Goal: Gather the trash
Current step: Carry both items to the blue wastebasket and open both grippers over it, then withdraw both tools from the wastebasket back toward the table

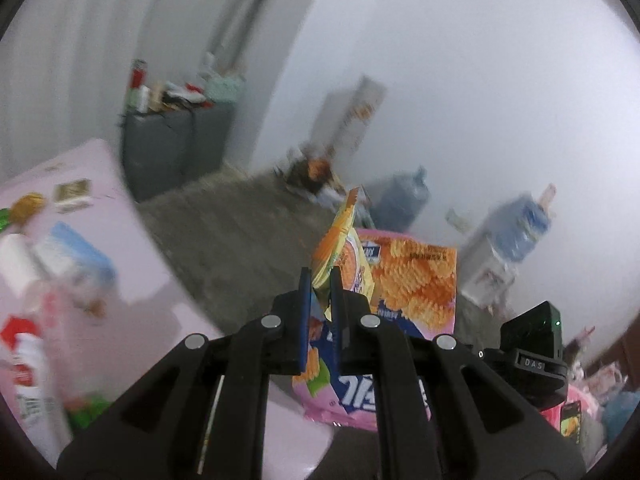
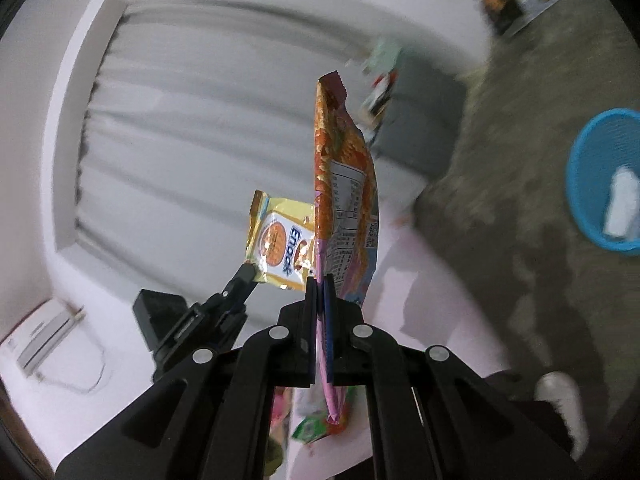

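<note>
Left wrist view: left tongs [image 1: 320, 280] are sitting clamped on a small yellow snack wrapper [image 1: 340, 236], holding it in the air above the grey floor [image 1: 240, 232]; just behind it is hanging the orange-pink chip bag [image 1: 416, 280]. Pink counter [image 1: 132, 240] with blurred clutter is lying at left. Right wrist view: right tongs [image 2: 319, 280] are pressing together on the chip bag's [image 2: 346, 184] lower edge, bag standing upright, edge-on. The yellow wrapper [image 2: 280, 240] is showing at its left, pinched by the left tongs [image 2: 250, 272]. Blue basket [image 2: 580, 168] is sitting on the floor at far right, well apart, something white inside.
</note>
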The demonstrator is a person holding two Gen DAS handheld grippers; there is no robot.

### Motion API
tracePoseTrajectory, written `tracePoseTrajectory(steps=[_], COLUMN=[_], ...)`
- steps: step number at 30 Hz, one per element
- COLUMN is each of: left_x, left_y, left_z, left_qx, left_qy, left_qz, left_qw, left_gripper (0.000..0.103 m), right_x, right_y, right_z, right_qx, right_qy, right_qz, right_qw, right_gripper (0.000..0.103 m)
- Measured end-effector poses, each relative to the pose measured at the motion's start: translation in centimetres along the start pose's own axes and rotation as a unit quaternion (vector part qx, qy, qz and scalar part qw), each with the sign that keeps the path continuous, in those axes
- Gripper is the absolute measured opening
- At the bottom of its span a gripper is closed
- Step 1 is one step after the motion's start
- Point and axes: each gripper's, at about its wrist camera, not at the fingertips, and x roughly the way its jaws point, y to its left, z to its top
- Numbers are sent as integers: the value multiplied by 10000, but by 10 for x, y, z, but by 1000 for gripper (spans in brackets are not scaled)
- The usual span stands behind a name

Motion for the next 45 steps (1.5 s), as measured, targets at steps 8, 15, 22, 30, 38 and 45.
tracePoseTrajectory(steps=[8,15,22,30,38,45], left_x=[154,283,370,392,343,267], left_y=[-57,-73,-56,-44,-70,-67], left_z=[-12,-40,-63,-72,-50,-28], left_qx=[362,455,31,-169,52,78], left_qy=[1112,1943,2473,2628,2152,1858], left_qz=[91,324,549,863,566,290], left_qw=[9931,9794,9674,9608,9749,9821], left_gripper=[7,7,42,63,71,72], right_x=[-43,-29,-1,-13,-30,-23], right_y=[-65,-129,-205,-283,-260,-225], right_z=[35,60,89,77,57,61], right_qx=[244,474,807,1736,1418,680], right_qy=[-882,-1084,-1123,-1179,-1298,-1130], right_qz=[-1509,-2570,-3299,-3770,-4004,-4122], right_qw=[9843,9591,9338,9021,8960,9015], right_gripper=[4,4,6,39,42,42])
